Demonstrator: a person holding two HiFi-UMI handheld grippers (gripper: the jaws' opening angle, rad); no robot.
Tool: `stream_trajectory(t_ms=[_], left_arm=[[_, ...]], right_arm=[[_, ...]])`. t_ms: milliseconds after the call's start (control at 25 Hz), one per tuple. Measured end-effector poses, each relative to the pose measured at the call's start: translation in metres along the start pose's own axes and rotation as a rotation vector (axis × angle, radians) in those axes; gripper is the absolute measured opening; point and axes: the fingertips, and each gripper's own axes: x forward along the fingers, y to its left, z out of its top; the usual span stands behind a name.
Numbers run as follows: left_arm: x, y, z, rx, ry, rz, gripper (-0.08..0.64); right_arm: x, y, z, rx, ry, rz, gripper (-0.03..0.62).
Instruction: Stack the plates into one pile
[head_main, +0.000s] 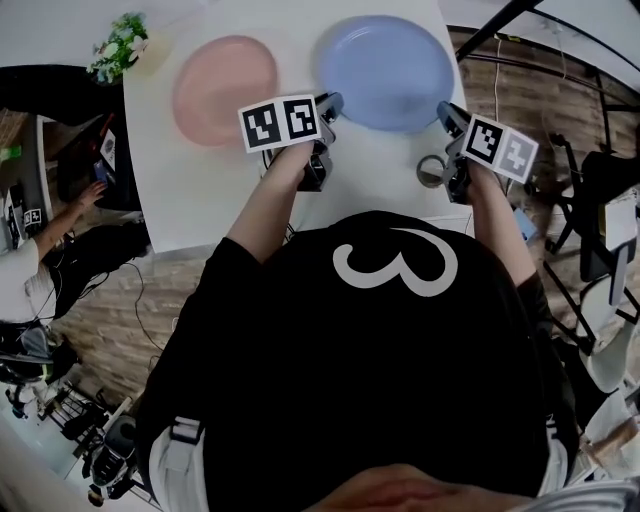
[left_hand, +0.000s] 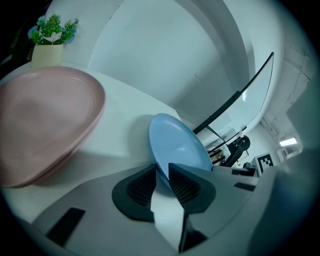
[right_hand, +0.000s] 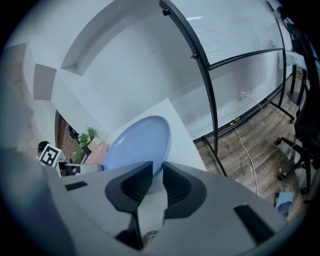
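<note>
A blue plate (head_main: 385, 70) is at the far right of the white table (head_main: 200, 210), and a pink plate (head_main: 225, 88) lies to its left. My left gripper (head_main: 328, 108) is shut on the blue plate's left rim. My right gripper (head_main: 447, 118) is shut on its right rim. In the left gripper view the blue plate's (left_hand: 177, 145) edge runs between the ribbed pads (left_hand: 142, 187), with the pink plate (left_hand: 45, 120) wide at the left. In the right gripper view the blue plate's (right_hand: 137, 145) rim sits between the pads (right_hand: 132, 187). Whether the plate is off the table I cannot tell.
A small potted plant (head_main: 120, 45) stands at the table's far left corner. A grey ring (head_main: 432, 170) lies by the right gripper near the table's front edge. A black metal rack (head_main: 520, 60) stands right of the table. A person's arm (head_main: 70, 210) shows at a desk on the left.
</note>
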Motion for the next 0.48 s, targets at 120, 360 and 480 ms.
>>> stream_trajectory(t_ms=[120, 360, 480], left_arm=[[-0.007, -0.002, -0.005, -0.011, -0.016, 0.002, 0.087], [-0.027, 0.0, -0.01, -0.036, -0.054, 0.008, 0.087], [-0.039, 0.001, -0.008, -0.032, -0.085, 0.021, 0.087]], right_arm=[[-0.006, 0.003, -0.002, -0.024, -0.003, 0.006, 0.078], [-0.012, 0.021, -0.001, -0.08, -0.003, 0.03, 0.078], [-0.01, 0.03, 0.0, -0.1, -0.006, 0.047, 0.078]])
